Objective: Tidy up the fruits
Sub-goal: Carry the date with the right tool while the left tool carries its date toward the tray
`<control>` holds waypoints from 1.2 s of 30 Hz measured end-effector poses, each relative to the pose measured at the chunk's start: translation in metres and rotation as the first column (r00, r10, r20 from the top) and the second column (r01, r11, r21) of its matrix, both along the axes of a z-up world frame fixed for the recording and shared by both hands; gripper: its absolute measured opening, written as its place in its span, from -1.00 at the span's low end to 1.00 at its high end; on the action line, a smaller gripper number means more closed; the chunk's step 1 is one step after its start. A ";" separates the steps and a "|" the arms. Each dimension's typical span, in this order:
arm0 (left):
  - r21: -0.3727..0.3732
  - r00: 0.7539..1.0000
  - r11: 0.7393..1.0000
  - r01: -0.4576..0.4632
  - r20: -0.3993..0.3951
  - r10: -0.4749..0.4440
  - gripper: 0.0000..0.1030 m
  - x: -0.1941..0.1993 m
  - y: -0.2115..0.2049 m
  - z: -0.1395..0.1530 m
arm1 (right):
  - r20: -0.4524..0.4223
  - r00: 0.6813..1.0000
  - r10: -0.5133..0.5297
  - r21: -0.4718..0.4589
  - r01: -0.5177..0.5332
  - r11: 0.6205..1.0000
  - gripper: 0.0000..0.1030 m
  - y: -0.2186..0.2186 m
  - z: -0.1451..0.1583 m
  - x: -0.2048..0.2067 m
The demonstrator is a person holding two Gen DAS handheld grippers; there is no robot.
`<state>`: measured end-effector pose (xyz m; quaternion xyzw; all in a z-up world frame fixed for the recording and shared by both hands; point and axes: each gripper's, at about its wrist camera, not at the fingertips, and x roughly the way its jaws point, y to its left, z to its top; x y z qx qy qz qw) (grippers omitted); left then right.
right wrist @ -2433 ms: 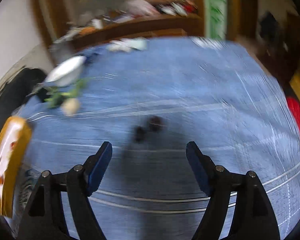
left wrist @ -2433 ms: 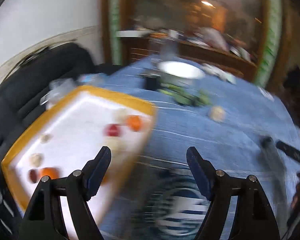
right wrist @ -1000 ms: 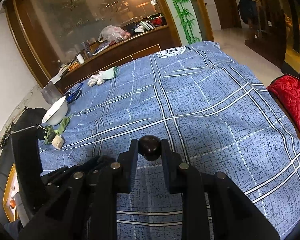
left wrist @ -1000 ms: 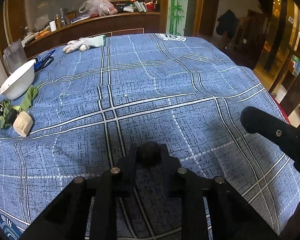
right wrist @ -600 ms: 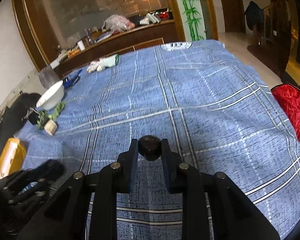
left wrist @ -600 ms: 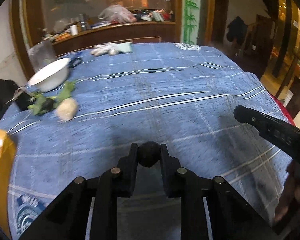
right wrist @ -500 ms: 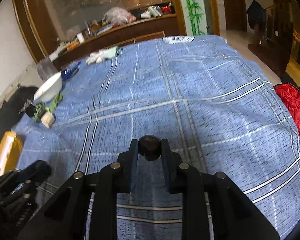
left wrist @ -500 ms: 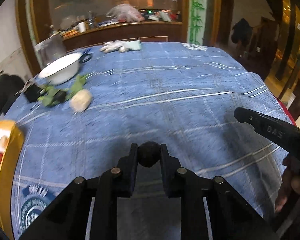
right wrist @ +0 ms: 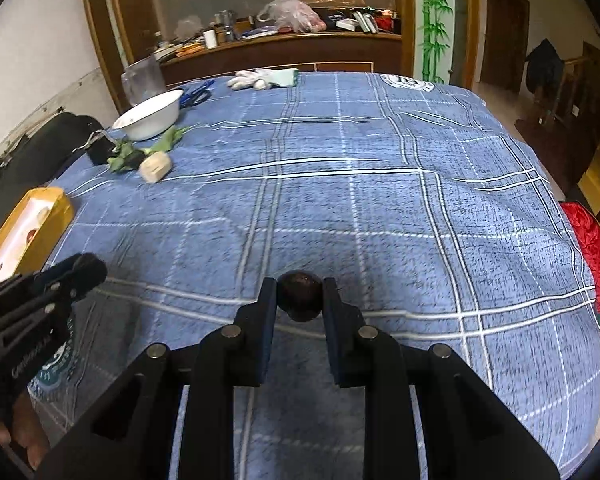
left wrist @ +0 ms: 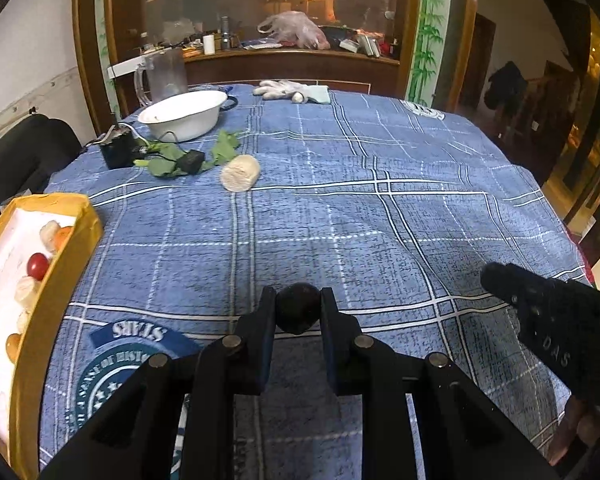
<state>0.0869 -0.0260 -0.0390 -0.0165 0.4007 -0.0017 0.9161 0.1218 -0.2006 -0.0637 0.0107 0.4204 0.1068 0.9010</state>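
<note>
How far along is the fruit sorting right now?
Done: several red, orange and pale fruits lie in the yellow-rimmed white tray. In hand: the left tongs and the right tongs each clamp a dark round fruit. Left: dropping both in the tray; no other loose fruit is clear on the blue checked cloth.

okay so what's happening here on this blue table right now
A person holds a gripper in each hand above a blue plaid tablecloth. The left gripper is shut on a dark round fruit, and the right gripper is shut on another dark fruit. At the table's left edge sits a yellow tray already holding several small fruits, so both seem headed there.
</note>
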 end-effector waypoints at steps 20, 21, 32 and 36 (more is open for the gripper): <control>-0.004 0.996 0.996 -0.091 0.019 0.091 -0.62 -0.044 0.058 0.012 | 0.030 0.993 0.112 -0.022 -0.111 0.994 -0.53 0.067 0.003 -0.034; -0.004 0.995 0.995 -0.099 0.021 0.099 -0.62 -0.046 0.062 0.014 | 0.031 0.992 0.119 -0.022 -0.118 0.993 -0.53 0.070 0.004 -0.034; 0.024 0.949 0.949 -0.314 0.042 0.313 -0.61 -0.082 0.144 0.035 | 0.071 0.951 0.301 0.014 -0.303 0.953 -0.52 0.152 0.026 -0.043; 0.034 0.905 0.905 -0.424 0.041 0.423 -0.61 -0.094 0.186 0.042 | 0.090 0.919 0.385 0.040 -0.389 0.920 -0.52 0.194 0.038 -0.047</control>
